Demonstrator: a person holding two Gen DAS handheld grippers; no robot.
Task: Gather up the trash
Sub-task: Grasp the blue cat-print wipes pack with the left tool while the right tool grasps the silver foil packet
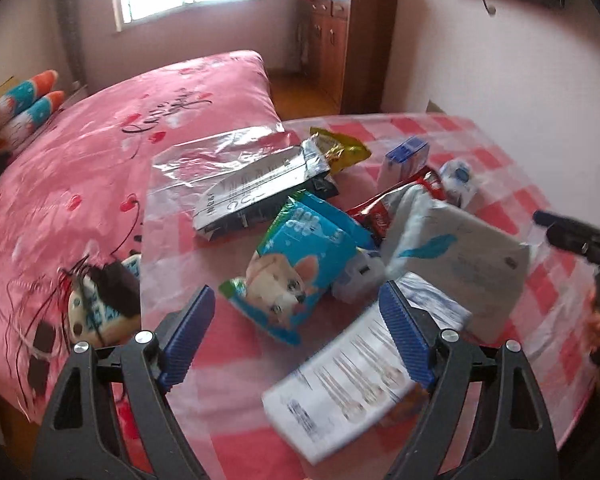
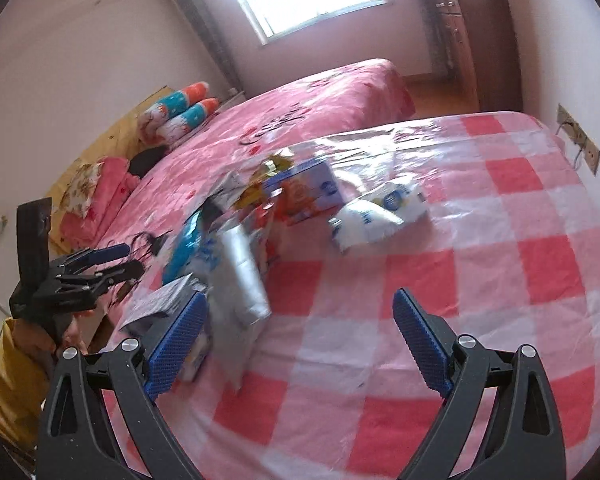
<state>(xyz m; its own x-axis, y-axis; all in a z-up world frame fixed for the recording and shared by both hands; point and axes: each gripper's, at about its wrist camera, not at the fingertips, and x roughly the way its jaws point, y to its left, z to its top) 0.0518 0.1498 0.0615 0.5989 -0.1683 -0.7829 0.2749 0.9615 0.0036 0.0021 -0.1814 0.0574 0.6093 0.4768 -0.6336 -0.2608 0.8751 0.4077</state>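
The left claw (image 1: pixel 296 334) hung wide open over the counter (image 1: pixel 496 152) — the dog-print wrapper (image 1: pixel 296 264) lay just ahead, long axis toward it; the right claw (image 2: pixel 300 340), also wide, stood farther off.

Two grippers (image 1: pixel 298 312), one table (image 2: pixel 500 208), one bed (image 1: pixel 100 128), two bolsters (image 1: pixel 32 108).

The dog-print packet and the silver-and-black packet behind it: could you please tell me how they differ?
The dog-print packet is blue with a puppy picture; the silver-and-black packet is metallic with printed text. The dog-print packet lies nearer the left tool, the silver-and-black packet farther back. Both lie flat on the checked tablecloth, ungrasped.
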